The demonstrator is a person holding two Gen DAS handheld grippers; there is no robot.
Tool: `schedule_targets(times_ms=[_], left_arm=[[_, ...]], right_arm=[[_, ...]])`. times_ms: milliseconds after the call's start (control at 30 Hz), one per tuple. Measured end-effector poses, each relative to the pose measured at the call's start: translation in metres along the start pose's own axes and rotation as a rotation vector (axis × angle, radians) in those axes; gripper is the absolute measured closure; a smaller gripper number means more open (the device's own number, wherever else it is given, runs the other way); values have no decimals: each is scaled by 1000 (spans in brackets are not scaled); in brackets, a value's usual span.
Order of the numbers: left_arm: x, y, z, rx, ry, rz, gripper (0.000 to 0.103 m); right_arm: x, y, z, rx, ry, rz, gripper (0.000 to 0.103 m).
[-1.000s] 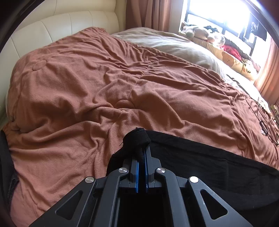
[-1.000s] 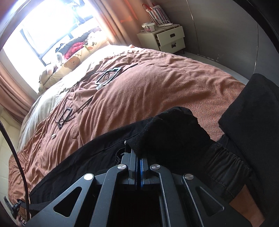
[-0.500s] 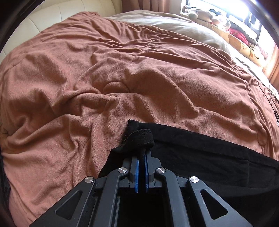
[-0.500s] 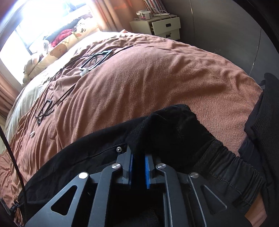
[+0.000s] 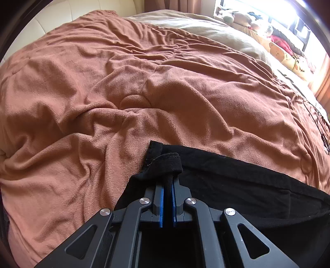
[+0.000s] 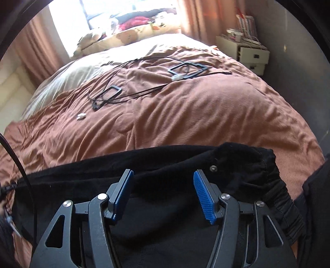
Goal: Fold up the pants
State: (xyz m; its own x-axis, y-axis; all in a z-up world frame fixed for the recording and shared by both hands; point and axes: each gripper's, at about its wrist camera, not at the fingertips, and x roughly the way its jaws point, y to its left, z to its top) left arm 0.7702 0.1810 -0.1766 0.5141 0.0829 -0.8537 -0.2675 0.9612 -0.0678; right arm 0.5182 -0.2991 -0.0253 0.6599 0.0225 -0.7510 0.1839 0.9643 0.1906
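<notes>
Pinning a hem end of the black pants [image 5: 237, 181], left gripper [image 5: 167, 185] stays clamped on the cloth, likely to anchor the fold. Right gripper [image 6: 163, 185] has just been opening over the waistband, nothing pinched. Pants lie along the bed [image 5: 144, 92] edge.

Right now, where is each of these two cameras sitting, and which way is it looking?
Left wrist view: rides on the left gripper, facing down its fingers across the brown blanket toward the cream headboard; its jaws pinch the black pants.
Right wrist view: rides on the right gripper, jaws just opened above the pants' waistband, facing the window and nightstand.
Both show blanket and pants.
</notes>
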Motion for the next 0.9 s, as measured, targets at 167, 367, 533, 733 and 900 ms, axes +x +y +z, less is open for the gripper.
schedule_targets(times_ms=[167,367,533,733,900], left_arm=[[1,0,0,0,0,-3,97],[3,0,0,14,3,3,97],[3,-1,1,16,4,11,97],[3,0,1,15,5,11,97],[3,1,0,10,5,13,97]], right_arm=[[28,45,7,-257,57,50,44],[54,85,20,-457,89,165,44],[77,124,22,-600,115,212,44],[104,158,27,-709,160,319,44],[130,172,34,-750,250,403,44]])
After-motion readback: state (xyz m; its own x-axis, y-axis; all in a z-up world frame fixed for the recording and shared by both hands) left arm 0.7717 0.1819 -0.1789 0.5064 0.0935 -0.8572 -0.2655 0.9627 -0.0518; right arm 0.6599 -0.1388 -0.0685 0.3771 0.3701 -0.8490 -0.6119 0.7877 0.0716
